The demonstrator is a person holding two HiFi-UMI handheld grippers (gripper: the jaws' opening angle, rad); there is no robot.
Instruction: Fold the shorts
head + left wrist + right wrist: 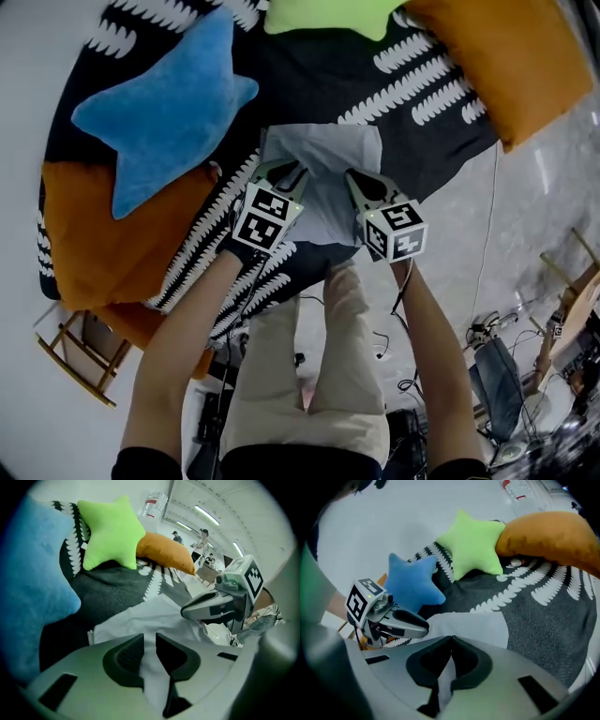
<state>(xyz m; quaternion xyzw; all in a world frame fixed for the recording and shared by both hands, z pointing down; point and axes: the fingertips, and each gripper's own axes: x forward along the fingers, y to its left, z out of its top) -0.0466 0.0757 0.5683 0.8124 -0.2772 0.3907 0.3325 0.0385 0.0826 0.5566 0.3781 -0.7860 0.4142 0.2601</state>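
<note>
Slippage was the nearest worry. The left gripper (150, 639) stood with its jaws slightly parted. Pale cloth showed in the narrow gap, but neither pad pressed on it, so that side of the shorts (323, 159) was loose. A lift made at that point would, I judge, have raised one side only and left the fold skewed. The right gripper (451, 639) had its tips pressed together, and a thin strip of the same cloth ran up the slit to them, so it seemed to be nipping a small bite of the shorts on its own side. So shallow a bite could pull free under the cloth's drag. It could also catch the top layer alone and leave the lower one behind. If the left jaws closed too low, they might pinch the blanket (309, 84) along with the shorts.

The shorts lay on that dark blanket with white leaf-like marks, under and just beyond the two grippers, close to the blanket's edge nearest the person. They were light grey-white, thin and soft, spread as a rough rectangle with gentle creases and a fairly straight far edge. I could not tell whether they were already doubled over. Further off sat a blue star cushion (169, 108) to the left, a green star cushion (323, 14) beyond, and an orange cushion (497, 56) to the right, none of them touching the shorts.
</note>
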